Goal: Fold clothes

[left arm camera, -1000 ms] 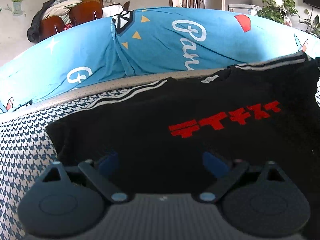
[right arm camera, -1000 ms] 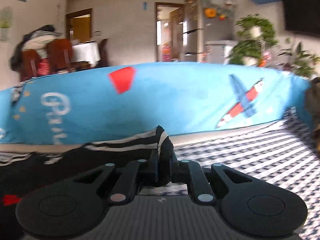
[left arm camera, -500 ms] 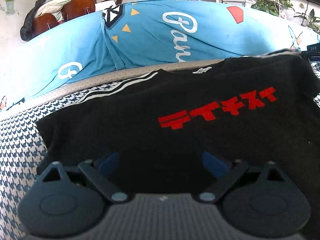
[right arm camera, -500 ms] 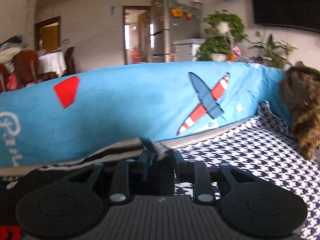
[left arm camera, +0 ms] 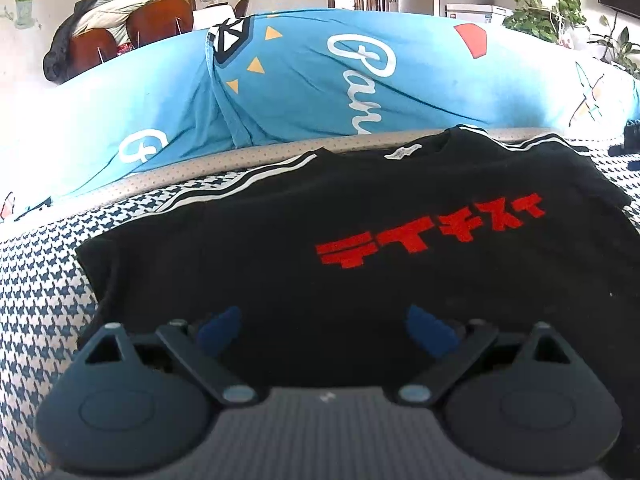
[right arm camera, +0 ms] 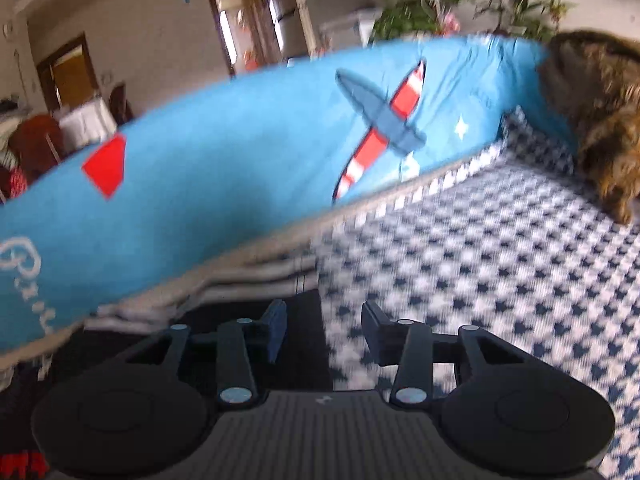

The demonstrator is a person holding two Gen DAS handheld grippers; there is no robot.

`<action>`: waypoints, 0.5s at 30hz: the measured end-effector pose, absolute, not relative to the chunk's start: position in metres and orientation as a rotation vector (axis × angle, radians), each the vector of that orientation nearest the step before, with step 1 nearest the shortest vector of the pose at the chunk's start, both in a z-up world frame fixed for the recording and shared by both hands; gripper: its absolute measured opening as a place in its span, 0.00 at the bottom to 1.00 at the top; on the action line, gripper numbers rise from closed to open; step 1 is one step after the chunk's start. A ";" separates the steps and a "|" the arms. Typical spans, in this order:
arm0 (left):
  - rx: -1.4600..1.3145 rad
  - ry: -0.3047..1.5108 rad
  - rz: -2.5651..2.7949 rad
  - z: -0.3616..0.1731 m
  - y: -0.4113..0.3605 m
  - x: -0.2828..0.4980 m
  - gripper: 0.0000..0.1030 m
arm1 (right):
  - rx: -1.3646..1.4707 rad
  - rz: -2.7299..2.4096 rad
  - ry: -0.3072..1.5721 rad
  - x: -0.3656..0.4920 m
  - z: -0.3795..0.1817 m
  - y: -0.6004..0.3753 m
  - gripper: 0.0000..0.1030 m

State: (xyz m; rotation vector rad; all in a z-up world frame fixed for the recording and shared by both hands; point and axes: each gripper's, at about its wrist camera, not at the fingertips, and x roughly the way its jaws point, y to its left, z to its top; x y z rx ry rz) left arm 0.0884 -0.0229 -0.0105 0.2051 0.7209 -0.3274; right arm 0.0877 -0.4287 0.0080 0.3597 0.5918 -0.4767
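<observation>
A black T-shirt (left arm camera: 360, 216) with red lettering and white-striped sleeves lies spread flat on the houndstooth sofa seat (left arm camera: 36, 280), collar toward the backrest. My left gripper (left arm camera: 326, 326) is open and empty, low over the shirt's near hem. My right gripper (right arm camera: 324, 330) is open and empty, just past the shirt's right striped sleeve (right arm camera: 240, 280), which lies on the seat. The right wrist view is blurred by motion.
A blue printed cover (left arm camera: 320, 92) drapes the sofa backrest behind the shirt. A brown furry throw (right arm camera: 596, 108) sits at the far right end of the seat. Houndstooth seat (right arm camera: 500, 260) stretches to the right of the shirt.
My right gripper opened and let go of the striped sleeve, which now lies flat, then tilted and swung right. The shirt's right side settled flat. My left gripper stayed open.
</observation>
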 end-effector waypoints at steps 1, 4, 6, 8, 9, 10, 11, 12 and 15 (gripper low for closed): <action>0.205 0.721 -0.327 -0.011 -0.023 0.088 0.92 | 0.357 -0.472 0.617 0.086 0.006 -0.427 0.42; 0.203 0.720 -0.329 -0.011 -0.024 0.088 0.92 | 0.333 -0.466 0.668 0.084 0.000 -0.419 0.47; 0.206 0.717 -0.329 -0.010 -0.025 0.087 0.92 | 0.344 -0.470 0.699 0.083 -0.003 -0.415 0.49; 0.207 0.716 -0.330 -0.010 -0.025 0.087 0.92 | 0.349 -0.449 0.706 0.083 -0.006 -0.409 0.52; 0.208 0.715 -0.331 -0.010 -0.026 0.087 0.92 | 0.336 -0.442 0.704 0.084 -0.007 -0.405 0.52; 0.209 0.715 -0.330 -0.010 -0.026 0.087 0.92 | 0.307 -0.440 0.707 0.086 -0.008 -0.400 0.51; 0.210 0.715 -0.330 -0.010 -0.026 0.087 0.92 | 0.294 -0.442 0.701 0.087 -0.008 -0.397 0.42; 0.210 0.716 -0.330 -0.010 -0.026 0.087 0.92 | 0.282 -0.444 0.696 0.089 -0.009 -0.394 0.22; 0.199 0.725 -0.331 -0.011 -0.025 0.089 0.92 | 0.271 -0.442 0.690 0.091 -0.009 -0.388 0.12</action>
